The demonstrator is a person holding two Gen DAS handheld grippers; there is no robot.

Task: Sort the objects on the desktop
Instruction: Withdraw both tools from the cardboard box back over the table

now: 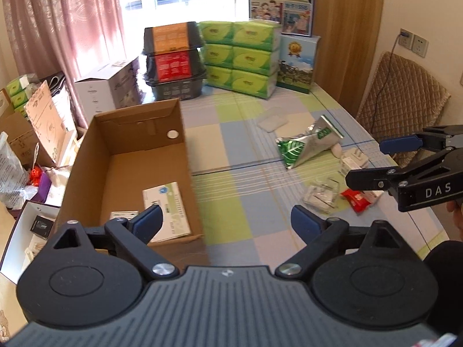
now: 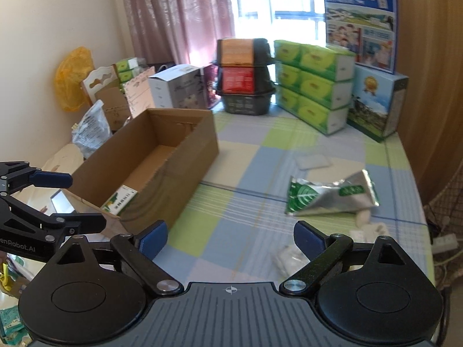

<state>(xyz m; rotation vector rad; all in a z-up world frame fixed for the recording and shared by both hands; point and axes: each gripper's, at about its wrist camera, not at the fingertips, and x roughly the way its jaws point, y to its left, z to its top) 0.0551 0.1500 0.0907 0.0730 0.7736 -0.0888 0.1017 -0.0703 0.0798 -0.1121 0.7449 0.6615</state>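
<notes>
An open cardboard box (image 1: 139,133) (image 2: 162,156) stands on the left of the checked tablecloth, with a white and green carton (image 1: 166,211) (image 2: 120,199) lying flat inside. A silver and green foil pouch (image 1: 309,144) (image 2: 330,196) lies on the cloth to the right. Near it are a red packet (image 1: 357,199), a clear plastic pack (image 1: 321,195) (image 2: 289,257) and small white items (image 1: 351,160) (image 2: 366,228). My left gripper (image 1: 227,225) (image 2: 78,202) is open and empty by the box's near corner. My right gripper (image 2: 231,237) (image 1: 367,159) is open and empty above the clutter.
Stacked green tissue packs (image 1: 240,57) (image 2: 312,86), black baskets (image 1: 173,60) (image 2: 246,75) and blue milk cartons (image 1: 298,63) (image 2: 376,107) line the far edge. A clear flat case (image 1: 272,121) (image 2: 312,162) lies mid-table. Boxes and bags (image 1: 34,133) crowd the left side. A padded chair (image 1: 405,101) stands at right.
</notes>
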